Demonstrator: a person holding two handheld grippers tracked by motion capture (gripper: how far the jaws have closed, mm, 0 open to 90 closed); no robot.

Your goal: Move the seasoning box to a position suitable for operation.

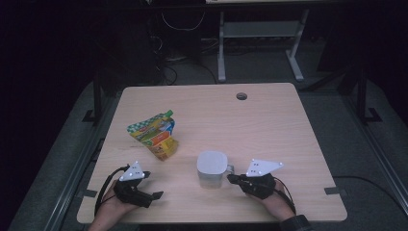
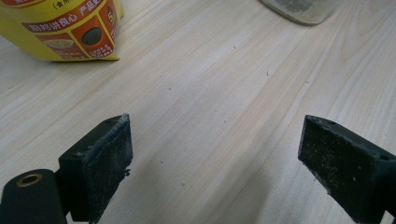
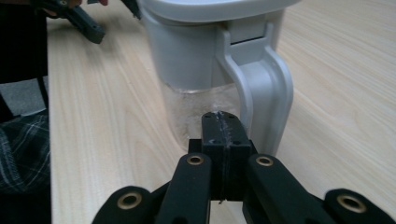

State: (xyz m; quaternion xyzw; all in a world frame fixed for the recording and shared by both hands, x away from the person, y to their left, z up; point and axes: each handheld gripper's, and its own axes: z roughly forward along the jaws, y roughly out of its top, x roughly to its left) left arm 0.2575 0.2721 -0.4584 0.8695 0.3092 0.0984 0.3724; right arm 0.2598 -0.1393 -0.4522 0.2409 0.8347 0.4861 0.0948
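Right fingers: two black blocky pads are pressing flat against each other with nothing between them, their faces dusty and scuffed; the right gripper (image 3: 223,122) is sitting just in front of the jug's handle, and whether the tips are touching it cannot be told.
Right hand pose: the right hand (image 1: 275,199) is coming in from the bench's near edge at the right, gripper lying low and level, pointing left toward the jug, a grey three-cornered plate riding on top.
Jug: the jug (image 1: 211,168) is standing upright near the front middle of the bench, with a rounded-square white plastic lid and collar above a clear lower body that is looking frosted or powdery inside; in the right gripper view its white handle (image 3: 264,88) is curving down the side as a smooth loop.
Left fingers: the left gripper (image 2: 215,158) is holding its two black pads wide apart, bare wood between them, their rubbery faces speckled with pale dust.
Left hand pose: the left hand (image 1: 115,202) is resting at the near left edge, gripper low over the bench, well apart from the jug.
Pouch: a glossy, crinkled yellow-and-green pouch (image 1: 153,134) is lying flat beyond the left gripper, left of the jug.
Bench: the bench (image 1: 269,125) is showing pale, fine-grained wood with a round hole near its far edge.
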